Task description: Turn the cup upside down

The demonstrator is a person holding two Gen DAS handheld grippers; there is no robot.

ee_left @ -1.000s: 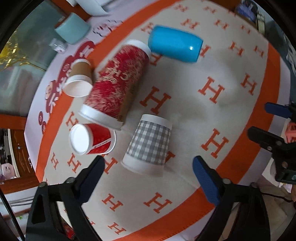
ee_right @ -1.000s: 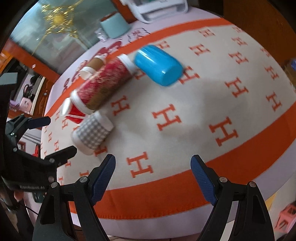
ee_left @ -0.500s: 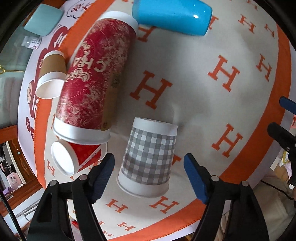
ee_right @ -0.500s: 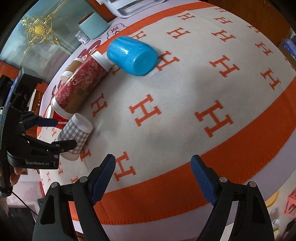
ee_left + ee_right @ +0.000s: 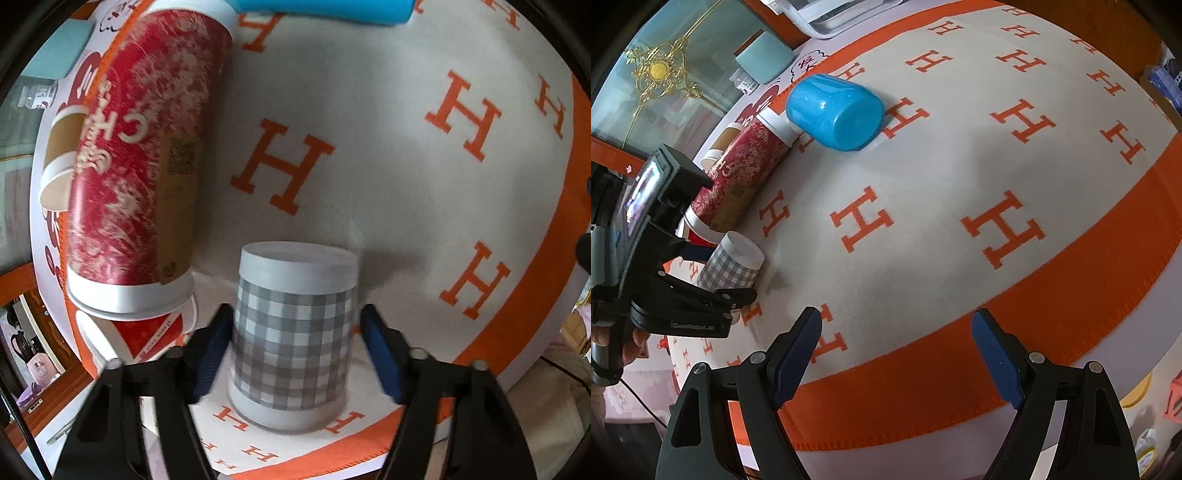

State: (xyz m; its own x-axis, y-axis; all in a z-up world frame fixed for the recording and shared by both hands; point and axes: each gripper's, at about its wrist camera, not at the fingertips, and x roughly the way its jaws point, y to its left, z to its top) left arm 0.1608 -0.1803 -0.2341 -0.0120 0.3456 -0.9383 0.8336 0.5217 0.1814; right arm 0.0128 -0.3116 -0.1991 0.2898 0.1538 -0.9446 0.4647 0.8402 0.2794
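Note:
A grey checked paper cup (image 5: 291,332) lies on its side on the H-patterned cloth, its base pointing away from me. My left gripper (image 5: 295,350) is open and straddles the cup, one blue pad on each side, the left pad close to its wall. The cup also shows in the right wrist view (image 5: 733,264), with the left gripper (image 5: 701,291) around it. My right gripper (image 5: 908,354) is open and empty above the cloth's orange border.
A tall red patterned cup (image 5: 144,162) lies left of the checked cup, with a small red cup (image 5: 144,332) and a brown cup (image 5: 59,155) beside it. A blue plastic cup (image 5: 834,110) lies farther back. The cloth's front edge (image 5: 332,461) is near.
My left gripper has moved forward and down until its fingers straddle the checked cup. The right gripper has drifted slightly and stayed open.

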